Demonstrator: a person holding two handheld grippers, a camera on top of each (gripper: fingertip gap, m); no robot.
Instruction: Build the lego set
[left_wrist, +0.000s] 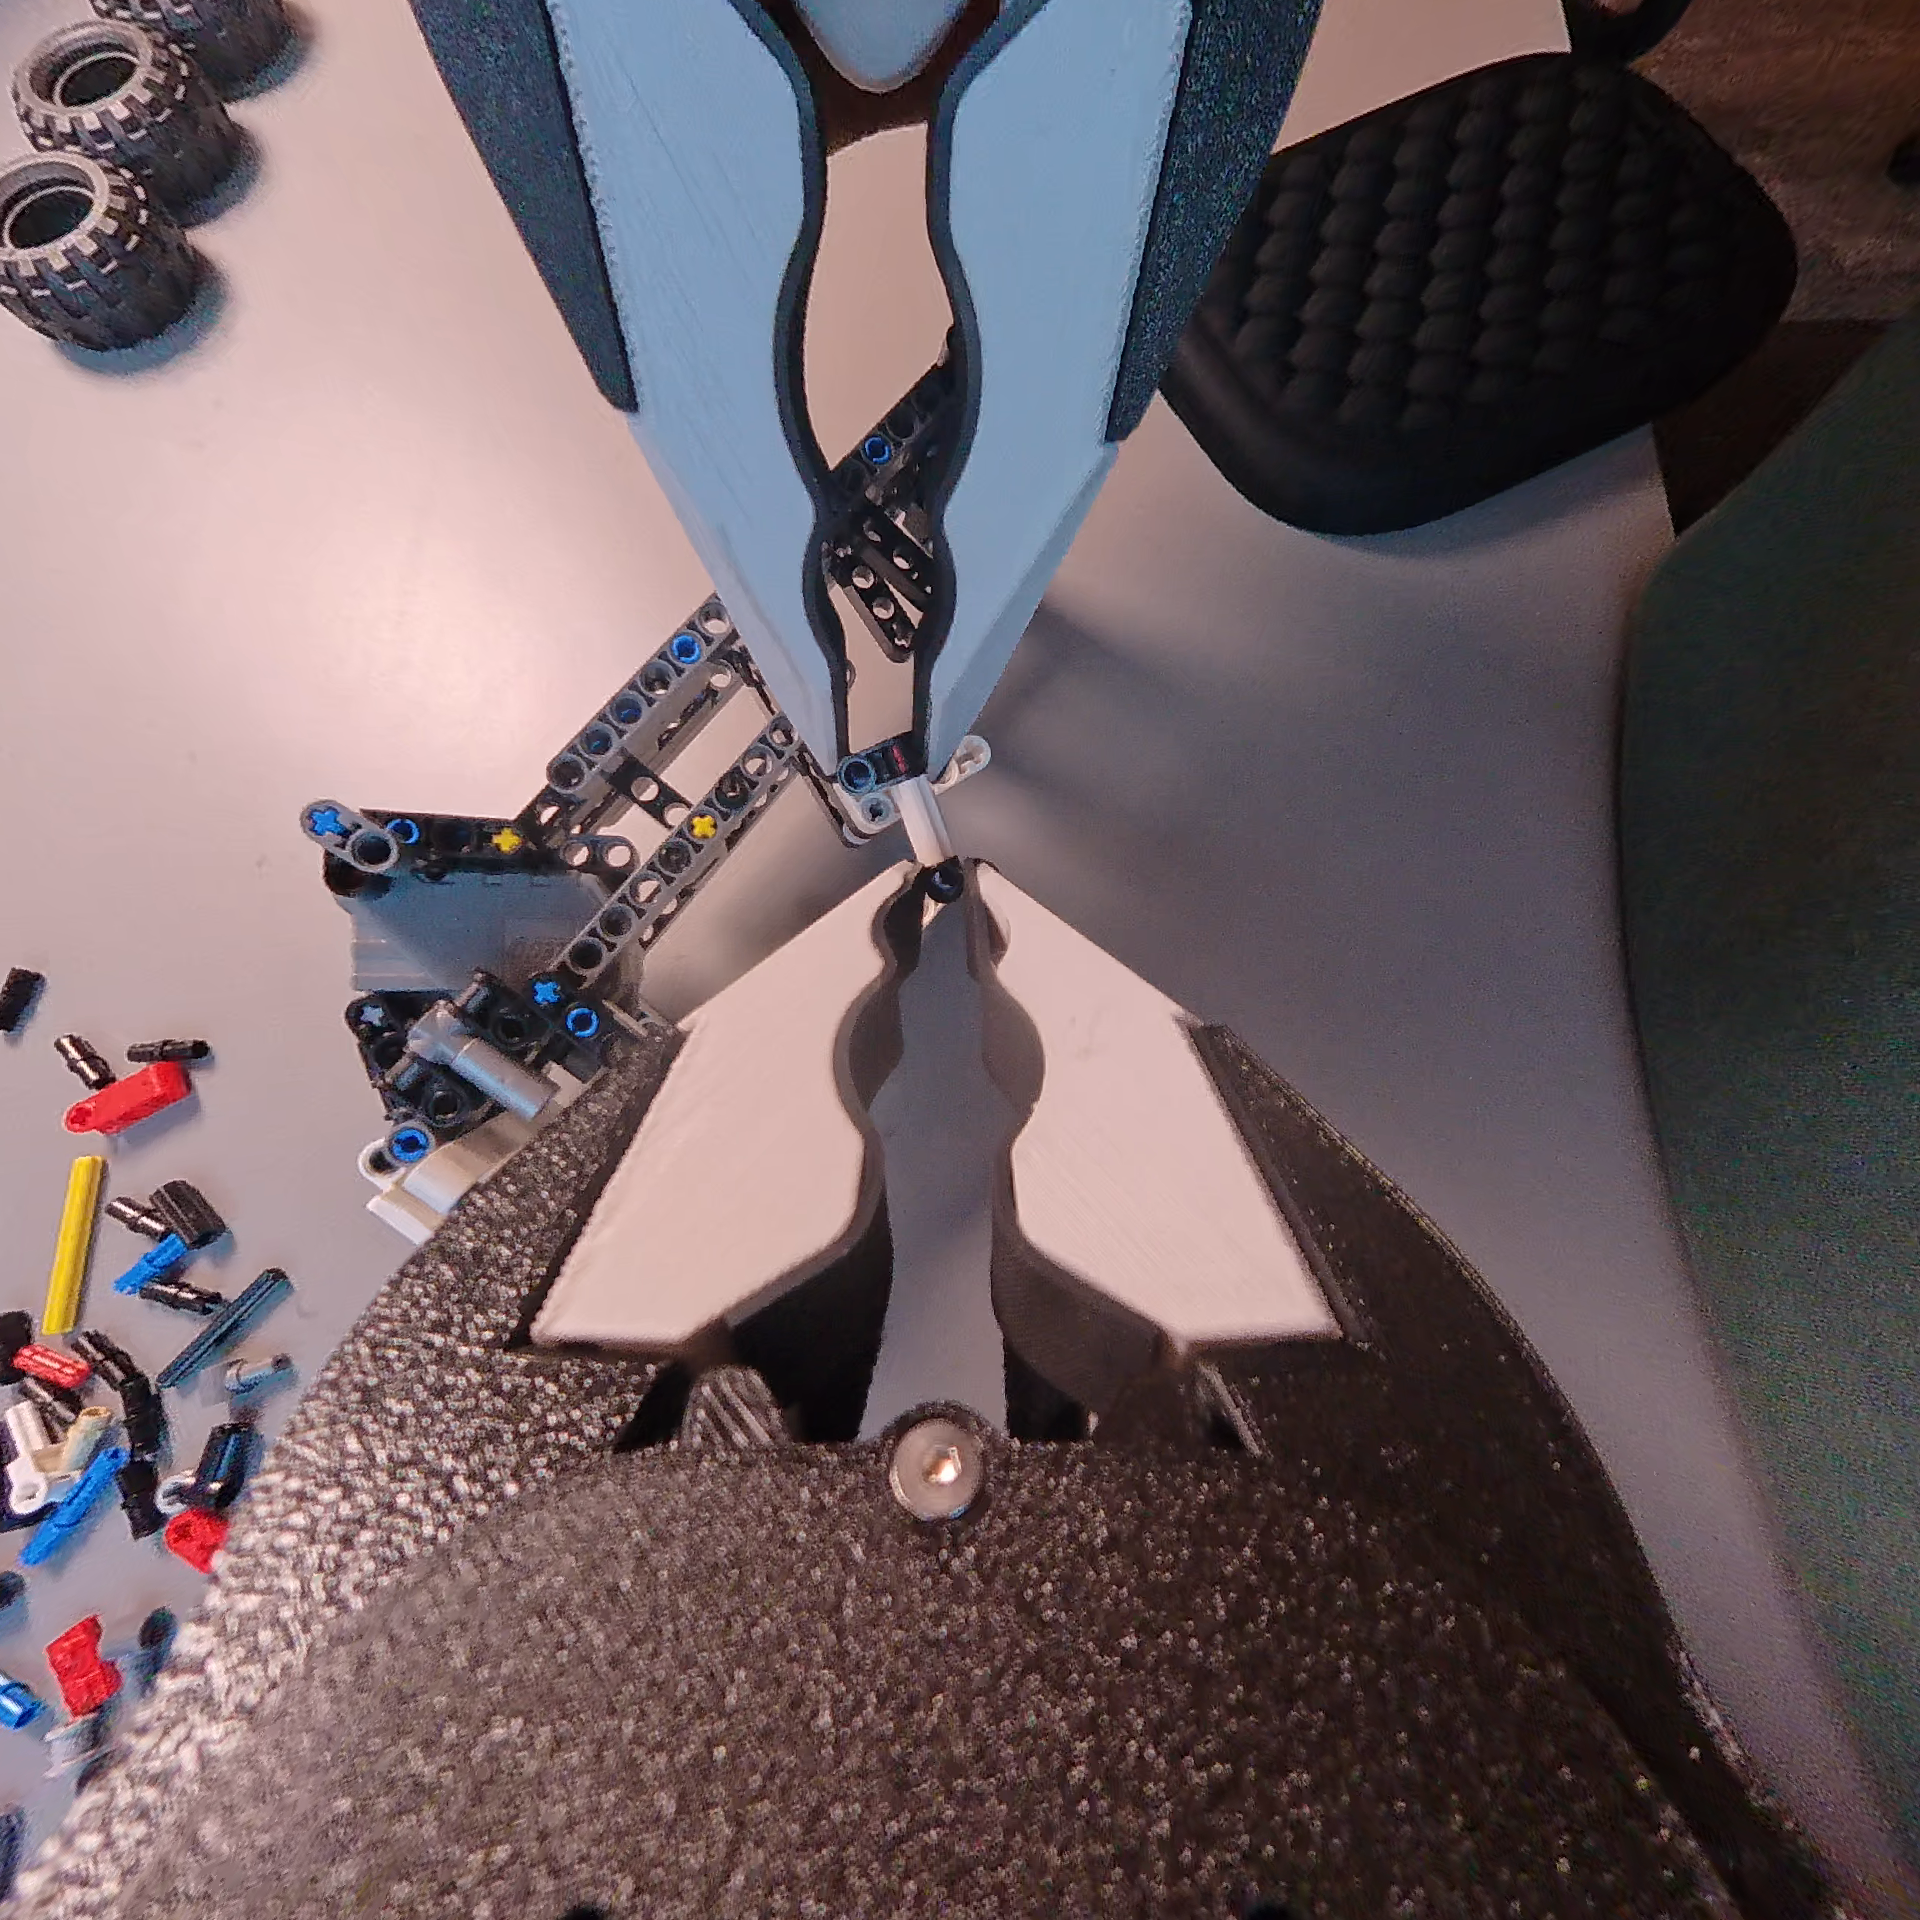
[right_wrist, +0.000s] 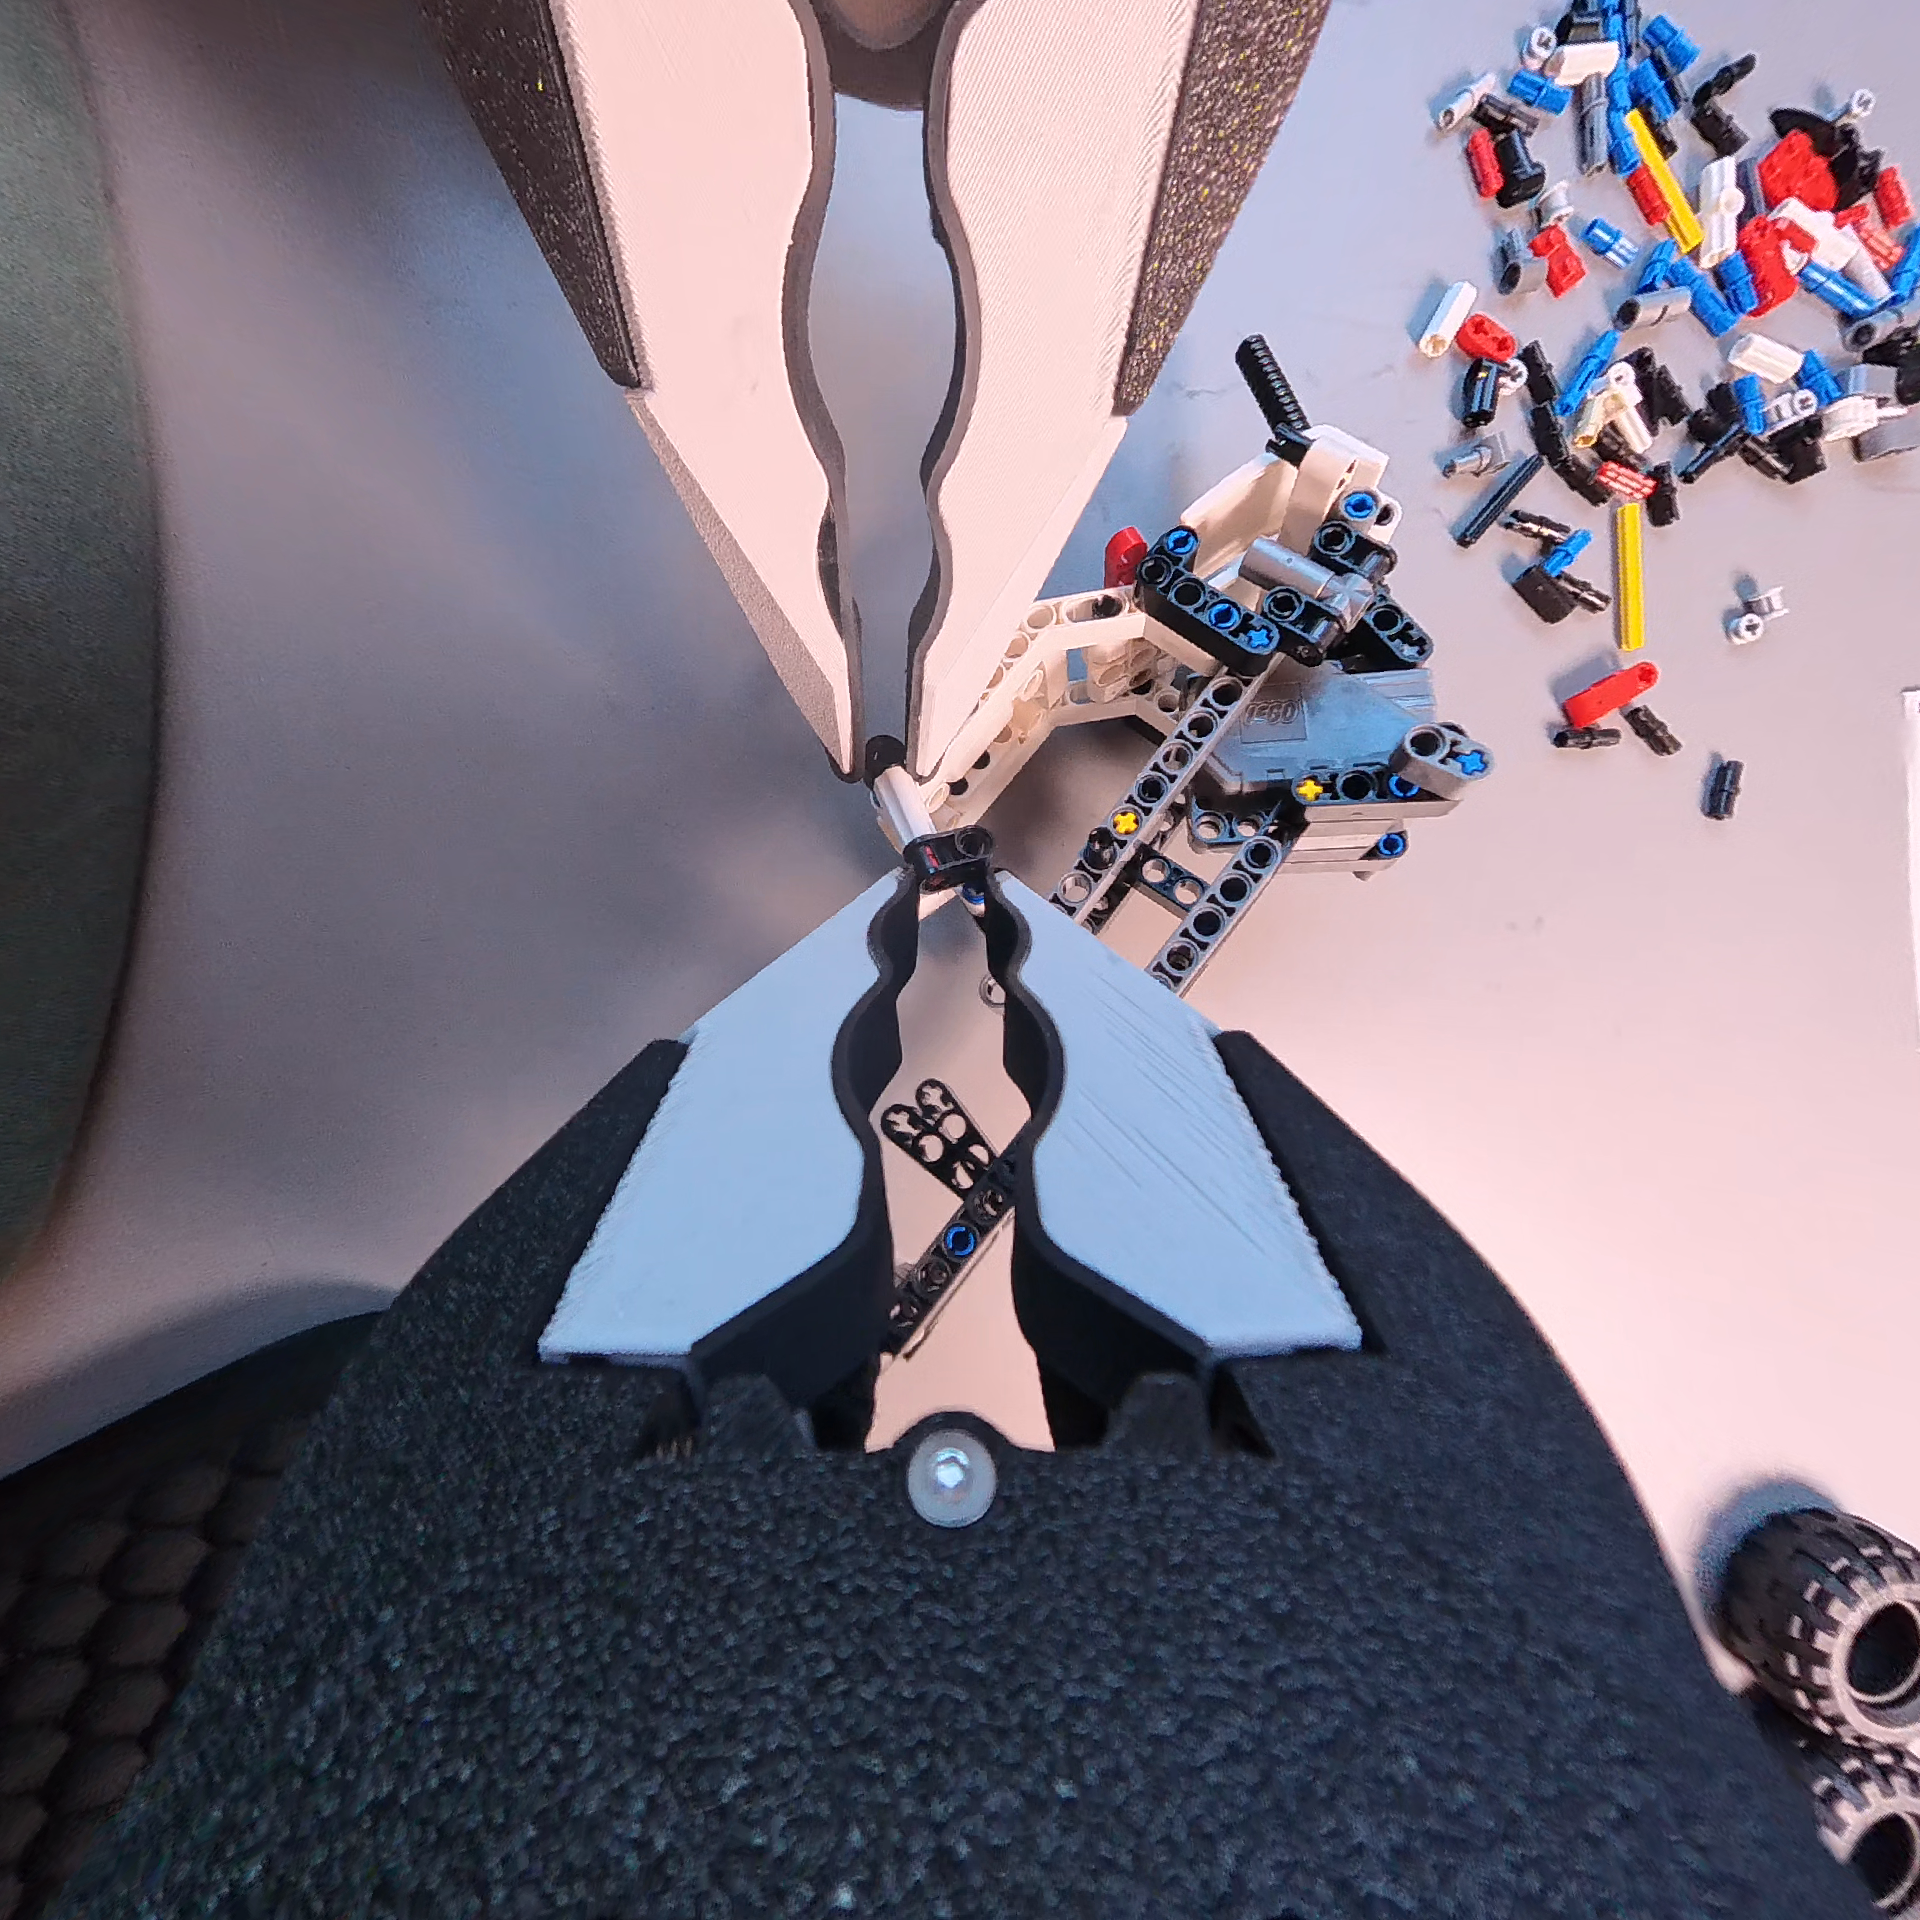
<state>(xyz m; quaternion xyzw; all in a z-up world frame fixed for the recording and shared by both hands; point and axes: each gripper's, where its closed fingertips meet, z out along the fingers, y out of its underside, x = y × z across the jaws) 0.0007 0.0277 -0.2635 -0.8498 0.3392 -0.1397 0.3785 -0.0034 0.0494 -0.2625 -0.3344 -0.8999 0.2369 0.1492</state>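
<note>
Above the grey table (left_wrist: 312, 520), left gripper (left_wrist: 945, 883) and right gripper (right_wrist: 951, 883) tip-to-tip, each pinching the white axle (left_wrist: 923, 821).

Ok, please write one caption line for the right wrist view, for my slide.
Two claws meet tip to tip on a small white axle, beside the partly built Lego model and loose parts.

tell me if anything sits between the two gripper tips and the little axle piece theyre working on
Nothing visible does. The left gripper pinches one end of the white axle, and the right gripper grips the black connector at its other end.
</note>
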